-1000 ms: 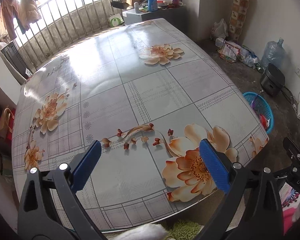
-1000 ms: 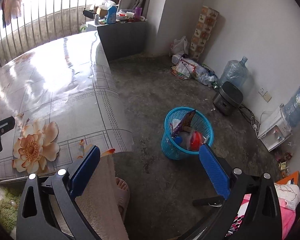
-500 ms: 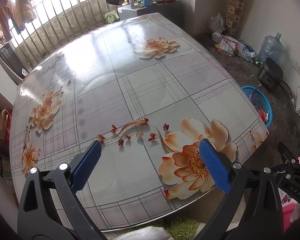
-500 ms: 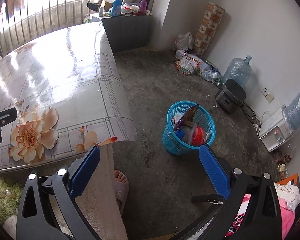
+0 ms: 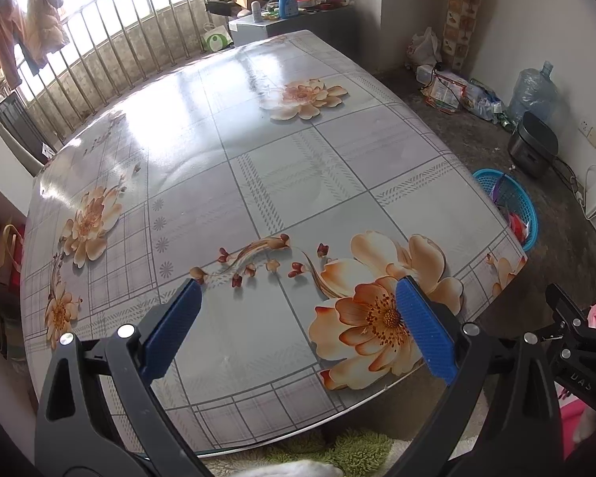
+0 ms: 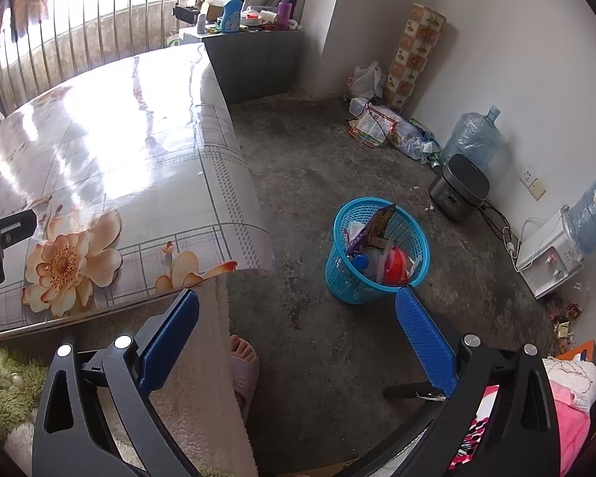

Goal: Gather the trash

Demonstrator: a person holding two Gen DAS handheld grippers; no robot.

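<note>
The blue basket [image 6: 377, 252] stands on the bare concrete floor [image 6: 318, 167], well apart from the table's edge, and holds the trash [image 6: 381, 246]: a purple wrapper leaning upright against its rim, a red piece, a blue cap and clear plastic. In the left wrist view the same basket [image 5: 510, 206] shows only partly, past the table's right edge. The right gripper [image 6: 298, 330] hangs above the floor with its blue pads spread wide and nothing between them; the basket lies just ahead of its right pad. Between basket and table the floor is open, with a slippered foot [image 6: 244, 369] at the cloth's hanging corner. The left gripper [image 5: 298, 322] hovers over the near edge of the table [image 5: 258, 167], also spread wide and holding nothing, above a printed orange flower on the glossy cloth. Along the wall beyond the basket sit a dark cooker [image 6: 459, 187], a water bottle [image 6: 473, 139] and a heap of bags [image 6: 389, 127].
</note>
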